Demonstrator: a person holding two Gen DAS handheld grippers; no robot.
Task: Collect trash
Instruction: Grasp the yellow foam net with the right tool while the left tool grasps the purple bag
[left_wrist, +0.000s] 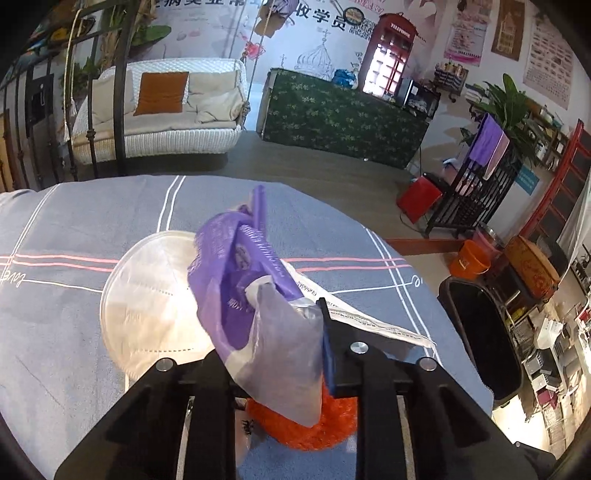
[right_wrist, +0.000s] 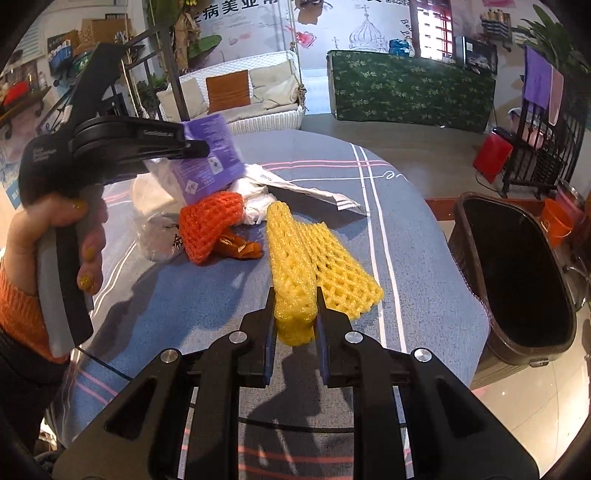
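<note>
My left gripper (left_wrist: 286, 332) is shut on a purple-and-clear plastic wrapper (left_wrist: 240, 273), which hangs crumpled between the jaws and hides its left finger. In the right wrist view a hand (right_wrist: 55, 236) holds that same left gripper (right_wrist: 199, 147), with the purple wrapper (right_wrist: 214, 155) lifted above the trash pile. My right gripper (right_wrist: 295, 306) is shut on the near end of a yellow foam net (right_wrist: 291, 258), whose far part rests on the cloth. An orange foam net (right_wrist: 210, 225) lies under the left gripper, orange foam net (left_wrist: 306, 428).
A white face mask (left_wrist: 147, 306), a white printed wrapper (right_wrist: 314, 192), a clear bag (right_wrist: 155, 221) and a brown scrap (right_wrist: 243, 247) lie on the blue-grey tablecloth (right_wrist: 424, 258). An open dark bin (right_wrist: 517, 269) stands off the table's right edge.
</note>
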